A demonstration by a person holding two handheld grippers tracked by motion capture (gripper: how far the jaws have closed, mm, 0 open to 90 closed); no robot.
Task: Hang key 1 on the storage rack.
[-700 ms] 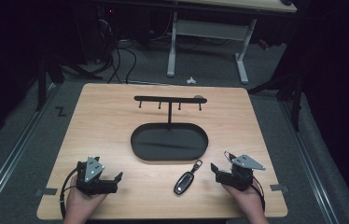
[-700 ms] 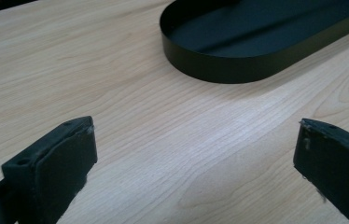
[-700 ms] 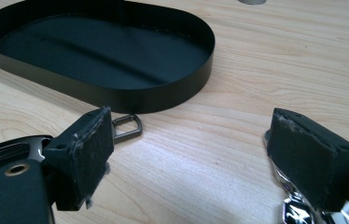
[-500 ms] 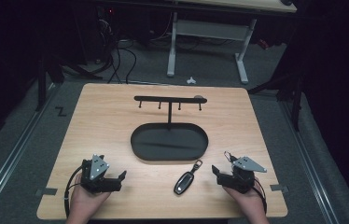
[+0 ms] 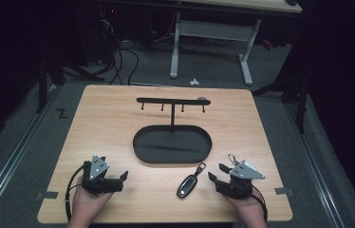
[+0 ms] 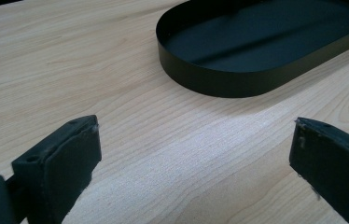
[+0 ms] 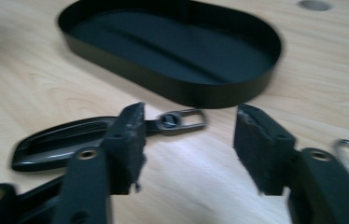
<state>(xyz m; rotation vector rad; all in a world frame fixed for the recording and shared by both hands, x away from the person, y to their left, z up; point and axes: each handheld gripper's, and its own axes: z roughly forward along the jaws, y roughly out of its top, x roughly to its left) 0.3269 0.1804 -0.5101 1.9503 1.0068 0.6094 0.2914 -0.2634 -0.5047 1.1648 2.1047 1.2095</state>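
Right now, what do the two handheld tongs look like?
Both are black. The left tongs and right tongs each carry a grey three-cornered plate on top. A black cable loops from the left one. Up close, the fingers end in dark, worn pads with frayed edges and visible screw holes.

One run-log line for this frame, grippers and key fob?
left gripper: open, empty | right gripper: open, beside black car key fob | fob: flat on wooden table, outside black oval tray

The pale wooden desk (image 6: 116,93) has a smooth, lightly grained satin top. The black oval metal tray (image 7: 163,88) looks matt. The dark plastic key fob (image 7: 60,142) is glossy, its metal clip ring (image 7: 182,120) shiny. Matt black gripper pads (image 7: 130,140) look rough and frayed.
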